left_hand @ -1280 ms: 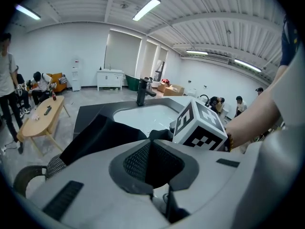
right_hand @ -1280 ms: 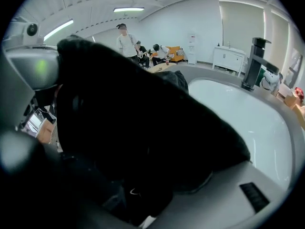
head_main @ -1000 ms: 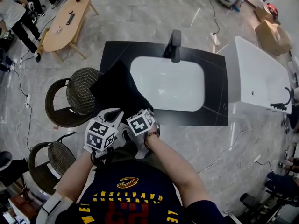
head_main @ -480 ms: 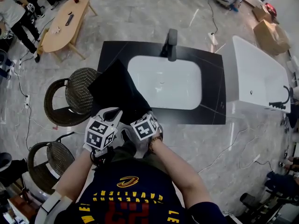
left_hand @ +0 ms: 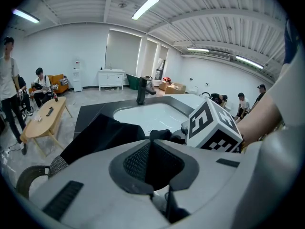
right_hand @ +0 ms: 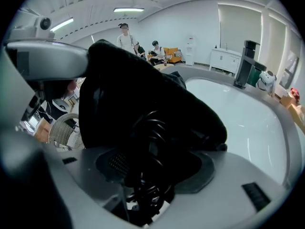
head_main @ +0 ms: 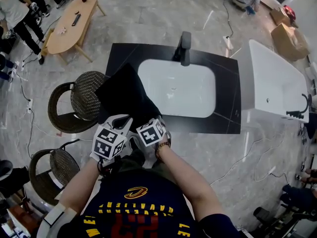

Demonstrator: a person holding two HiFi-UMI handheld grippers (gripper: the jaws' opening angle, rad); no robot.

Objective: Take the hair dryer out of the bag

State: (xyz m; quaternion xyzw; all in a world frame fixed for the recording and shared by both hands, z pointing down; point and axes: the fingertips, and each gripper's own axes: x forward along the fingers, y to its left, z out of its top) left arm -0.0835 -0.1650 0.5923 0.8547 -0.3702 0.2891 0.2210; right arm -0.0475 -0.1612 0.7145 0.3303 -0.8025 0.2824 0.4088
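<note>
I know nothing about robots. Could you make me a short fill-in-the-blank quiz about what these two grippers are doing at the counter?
1. The left gripper is shut on the black ____.
2. A black faucet stands behind the white ____.
3. A coiled black ____ sits between the jaws of the right gripper.

Missing words: bag; sink; cord.

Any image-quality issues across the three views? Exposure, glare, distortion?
Head view: fisheye bows the black counter edges, floor shows glare streaks. Left gripper view: ceiling light blown out. Right gripper view: black bag and coiled cord merge, underexposed.
</note>
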